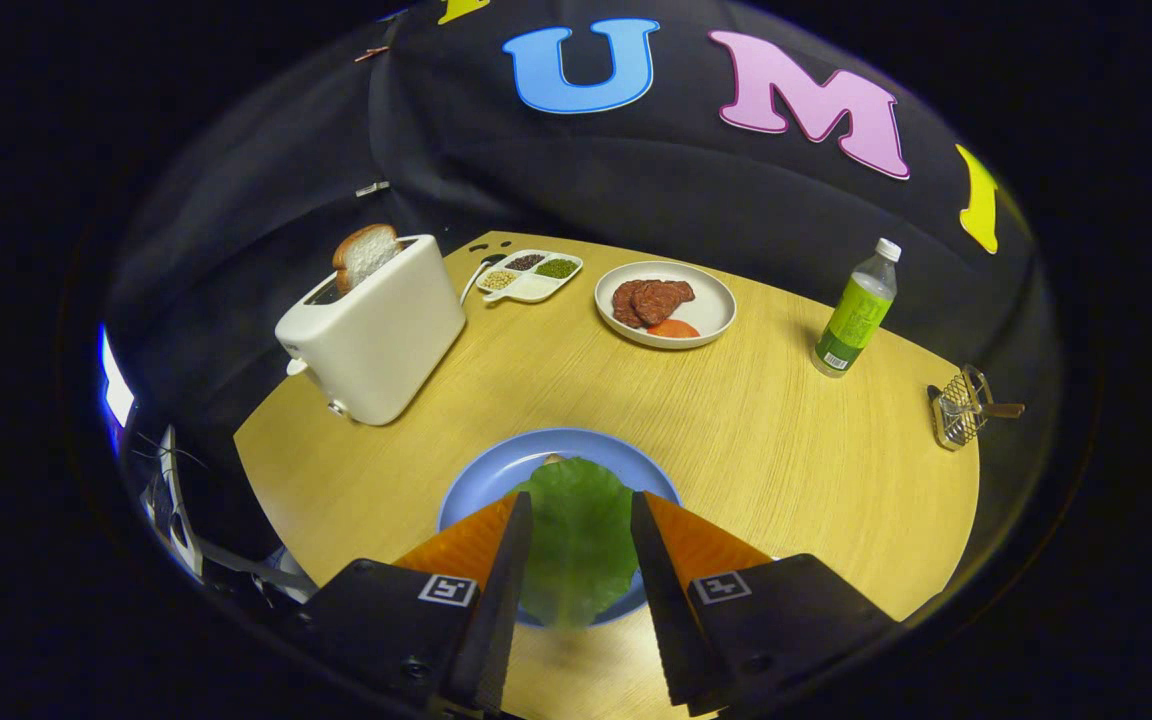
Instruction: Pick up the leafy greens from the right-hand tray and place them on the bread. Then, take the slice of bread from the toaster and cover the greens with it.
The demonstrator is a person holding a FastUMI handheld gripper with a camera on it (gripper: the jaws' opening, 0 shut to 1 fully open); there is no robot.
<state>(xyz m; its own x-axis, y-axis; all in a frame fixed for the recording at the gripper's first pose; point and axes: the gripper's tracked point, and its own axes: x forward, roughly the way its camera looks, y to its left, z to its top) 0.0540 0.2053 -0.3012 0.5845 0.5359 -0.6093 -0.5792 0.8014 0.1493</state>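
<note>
Nearest, the two fingers of the gripper (581,510), spread apart and gripping nothing, with the leafy greens (576,545) lying flat in the gap between them and reaching a little past the tips. Under the leaf, a blue plate (481,480) at the near edge of the round wooden table (756,430); just a pale corner peeping out at the leaf's far edge, most likely the bread (553,459) underneath, so the greens judged already laid where the task wants them. Parted most likely because the leaf has been let go; whether lifted clear of it or resting against it, cannot tell. Beyond and to the left, a white toaster (376,335) with the slice of bread (366,255) standing up out of its slot (proud enough of the top to be pinched by its crust), which makes it the likely next target. Further back, a small divided dish (530,276) of seeds or grains, then a white plate (666,305) holding brown patties and a slice of tomato. Off to the right, well apart from everything, a green-labelled bottle (856,310) standing upright and a small wire rack (961,408) at the table's edge
</note>
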